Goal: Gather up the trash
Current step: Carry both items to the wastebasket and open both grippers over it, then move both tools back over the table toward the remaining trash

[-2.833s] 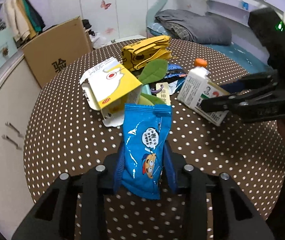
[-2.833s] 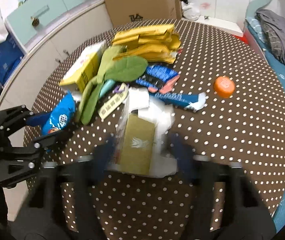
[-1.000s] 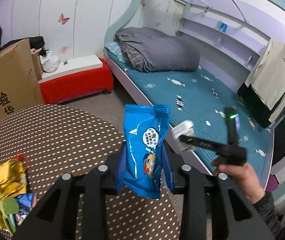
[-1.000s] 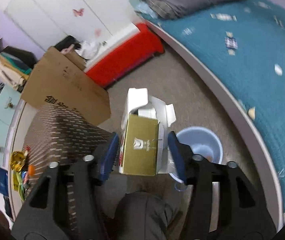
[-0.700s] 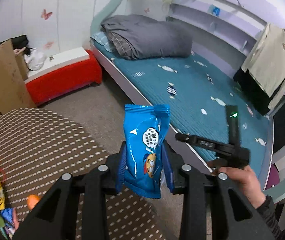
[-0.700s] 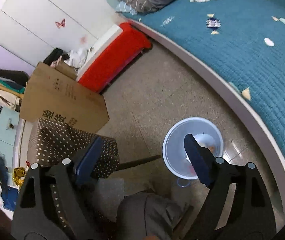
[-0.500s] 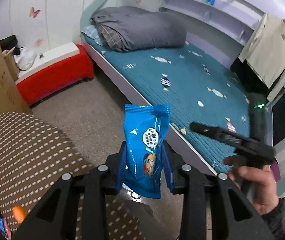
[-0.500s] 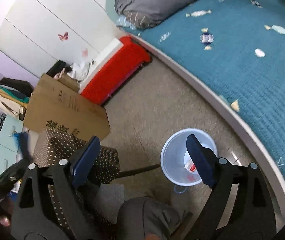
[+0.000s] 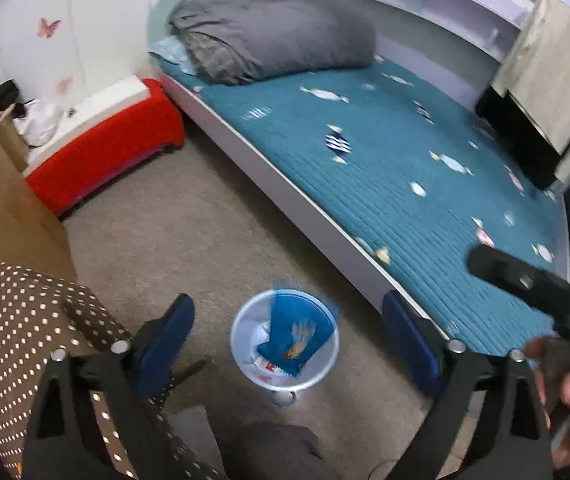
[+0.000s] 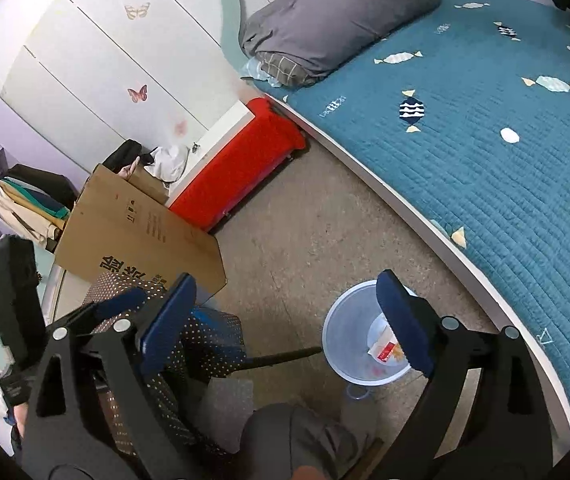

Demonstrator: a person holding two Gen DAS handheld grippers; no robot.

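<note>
Blue snack packet [image 9: 291, 334]: blurred, at the mouth of the bin on the floor, its top edge poking just above the rim; nothing grips it.
Bin [image 9: 241, 350]: a pale, see-through round bucket on the beige floor, between the table and the bed; white and red scraps lie at its bottom. In the right wrist view the bin [image 10: 339, 344] shows a white-and-red carton scrap [image 10: 383, 346] inside.
Left gripper [image 9: 289, 332]: pointing steeply down, directly over the bin; its jaws have just been opening and now stand spread wide, with nothing between the blue pads.
Right gripper [image 10: 285, 320]: jaws have likewise just been opening and are spread wide and empty; its right pad overlaps the bin's rim in the picture, its left pad sits over the table edge.
Right hand [image 9: 565, 392]: seen at the lower right of the left wrist view, wrapped around its black gripper body.
Table [image 9: 9, 320]: brown cloth with white dots, at the lower left, well apart from the bin.
Cardboard box [image 10: 137, 236]: stands beyond the table.
Red bench [image 9: 101, 152]: sits against the wall.
Bed [image 9: 405, 168]: teal quilt, with a folded grey duvet [image 9: 273, 36] at its far end.
</note>
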